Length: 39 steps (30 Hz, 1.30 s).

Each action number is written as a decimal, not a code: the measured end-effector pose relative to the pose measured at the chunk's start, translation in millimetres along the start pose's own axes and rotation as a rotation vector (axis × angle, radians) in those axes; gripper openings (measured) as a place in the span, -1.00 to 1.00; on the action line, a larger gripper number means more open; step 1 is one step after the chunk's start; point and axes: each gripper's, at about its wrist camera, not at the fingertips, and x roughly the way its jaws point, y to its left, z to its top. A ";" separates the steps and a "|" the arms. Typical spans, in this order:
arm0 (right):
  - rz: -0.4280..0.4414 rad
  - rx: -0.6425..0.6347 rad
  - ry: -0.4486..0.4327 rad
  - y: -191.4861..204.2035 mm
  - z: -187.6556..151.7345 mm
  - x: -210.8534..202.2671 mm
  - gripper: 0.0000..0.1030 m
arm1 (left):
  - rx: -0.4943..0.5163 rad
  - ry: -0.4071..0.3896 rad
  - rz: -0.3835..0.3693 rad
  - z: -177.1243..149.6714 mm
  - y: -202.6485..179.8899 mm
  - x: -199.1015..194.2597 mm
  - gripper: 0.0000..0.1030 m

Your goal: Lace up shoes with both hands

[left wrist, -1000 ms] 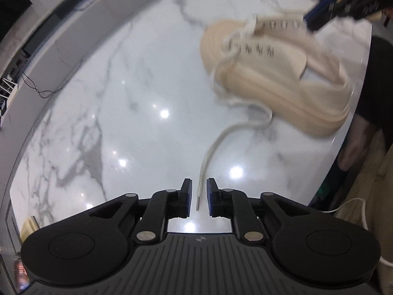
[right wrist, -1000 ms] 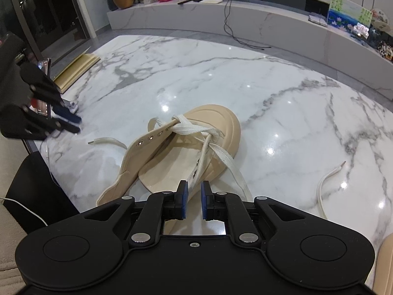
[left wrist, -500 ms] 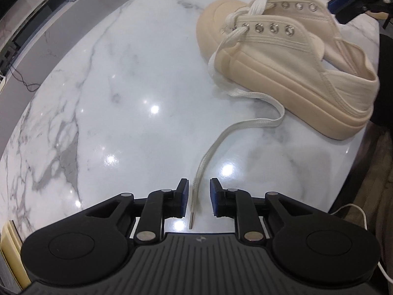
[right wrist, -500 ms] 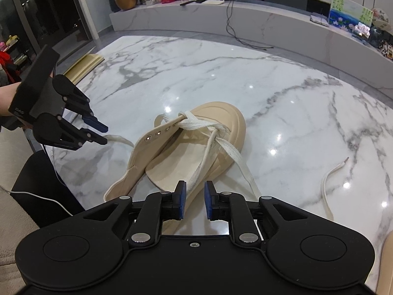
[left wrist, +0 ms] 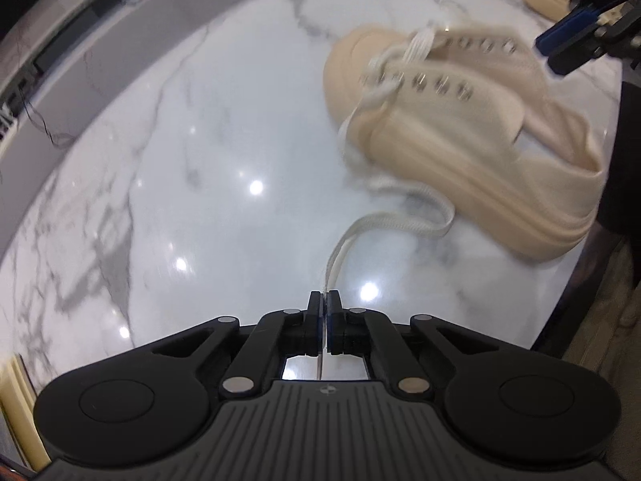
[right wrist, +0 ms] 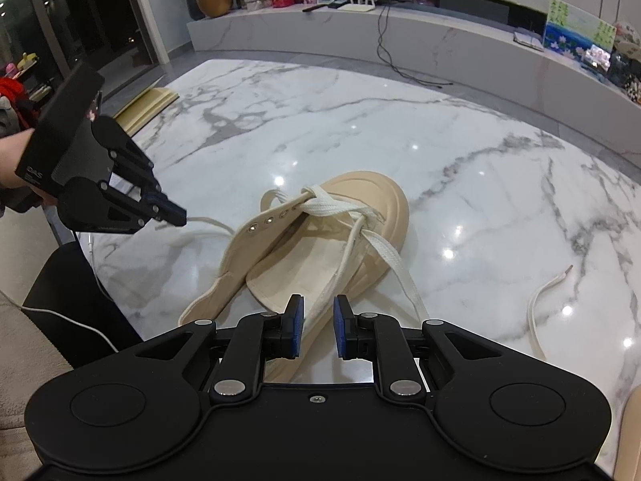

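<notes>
one lace end (left wrist: pixel 335 258) pinched in left claw (left wrist: pixel 325 300) (right claw (right wrist: pixel 318 312) parted).

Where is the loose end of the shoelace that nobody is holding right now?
In the right wrist view, the free shoelace end lies on the marble table, out to the right of the beige sneaker and apart from it.

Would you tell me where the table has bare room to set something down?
Bare marble lies beyond the shoe's toe to the far table edge, and between shoe and loose lace. It is crowded at the near edge, around both grippers.
</notes>
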 end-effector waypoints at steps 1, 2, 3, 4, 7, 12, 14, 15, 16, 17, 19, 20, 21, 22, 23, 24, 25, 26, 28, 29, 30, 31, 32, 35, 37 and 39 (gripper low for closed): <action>0.003 -0.005 -0.002 1.4 0.3 -0.4 -0.70 | 0.009 -0.015 0.006 3.3 -2.2 -5.7 -0.99; 0.005 -0.009 -0.003 2.6 0.2 -0.7 -0.70 | 0.019 -0.030 0.009 6.8 -3.8 -11.8 -0.99; 0.006 -0.013 -0.004 3.7 0.0 -1.0 -0.70 | 0.029 -0.045 0.014 9.9 -5.9 -18.0 -0.99; 0.007 -0.016 -0.005 4.8 -0.2 -1.3 -0.70 | 0.039 -0.060 0.019 12.9 -8.1 -24.3 -0.99; 0.008 -0.020 -0.007 6.9 -1.8 -2.5 -0.70 | 0.072 -0.103 0.024 23.3 -15.2 -41.5 -0.99; 0.012 -0.024 -0.017 9.9 -4.3 -7.0 -0.70 | 0.108 -0.112 0.037 34.9 -17.7 -44.9 -0.99; 0.013 -0.025 -0.021 10.4 -5.0 -8.9 -0.70 | 0.123 -0.114 0.043 39.3 -18.5 -45.8 -0.99; 0.014 -0.025 -0.024 10.9 -5.6 -10.3 -0.70 | 0.125 -0.103 0.045 39.0 -17.2 -43.5 -0.98; 0.014 -0.024 -0.026 11.0 -6.3 -11.4 -0.70 | 0.126 -0.088 0.046 37.7 -15.4 -40.2 -0.97; 0.014 -0.022 -0.027 10.8 -6.8 -12.2 -0.70 | 0.126 -0.075 0.049 35.5 -14.6 -37.8 -0.96; 0.013 -0.018 -0.027 10.6 -8.0 -13.2 -0.70 | 0.125 -0.053 0.054 30.3 -13.5 -33.6 -0.95; 0.013 -0.015 -0.026 10.4 -8.6 -12.9 -0.70 | 0.119 -0.040 0.056 26.7 -12.1 -31.7 -0.95; 0.012 -0.012 -0.025 10.2 -9.2 -12.4 -0.70 | 0.112 -0.027 0.054 22.7 -10.0 -30.1 -0.94; 0.011 -0.010 -0.024 9.9 -9.6 -11.8 -0.69 | 0.104 -0.013 0.047 18.1 -7.6 -27.4 -0.94; 0.010 -0.008 -0.024 9.9 -9.9 -11.5 -0.66 | 0.095 0.003 0.038 13.4 -6.0 -23.5 -0.93; 0.006 -0.005 -0.024 9.7 -10.2 -11.0 -0.61 | 0.085 0.019 0.030 8.7 -4.7 -19.4 -0.93; 0.000 -0.002 -0.025 9.4 -10.5 -10.4 -0.60 | 0.076 0.036 0.021 4.0 -3.4 -15.3 -0.93; -0.005 -0.001 -0.026 9.2 -10.6 -10.0 -0.60 | 0.070 0.050 0.015 -1.5 -2.4 -12.9 -0.92; -0.013 0.004 -0.026 8.1 -11.4 -8.8 -0.60 | 0.054 0.074 0.000 -12.8 -1.0 -8.5 -0.83; -0.015 0.007 -0.025 7.5 -11.8 -8.2 -0.60 | 0.041 0.084 -0.010 -18.1 -0.9 -5.8 -0.75; -0.016 0.010 -0.023 6.8 -12.4 -7.4 -0.60 | 0.029 0.091 -0.020 -22.5 -0.9 -3.1 -0.74; -0.015 0.012 -0.021 6.5 -13.0 -6.6 -0.60 | 0.017 0.097 -0.024 -25.3 -0.5 -0.5 -0.74; -0.014 0.014 -0.019 6.3 -13.4 -5.9 -0.60 | 0.003 0.102 -0.026 -27.8 0.2 2.1 -0.74; -0.017 0.009 -0.009 7.0 -15.1 -3.0 -0.60 | -0.033 0.117 -0.029 -34.2 2.6 9.4 -0.74; -0.023 0.000 -0.003 8.4 -15.9 -1.9 -0.60 | -0.048 0.127 -0.024 -36.4 4.9 12.9 -0.74; -0.028 -0.008 0.000 9.7 -16.1 -1.2 -0.60 | -0.054 0.139 -0.024 -36.6 5.6 14.9 -0.74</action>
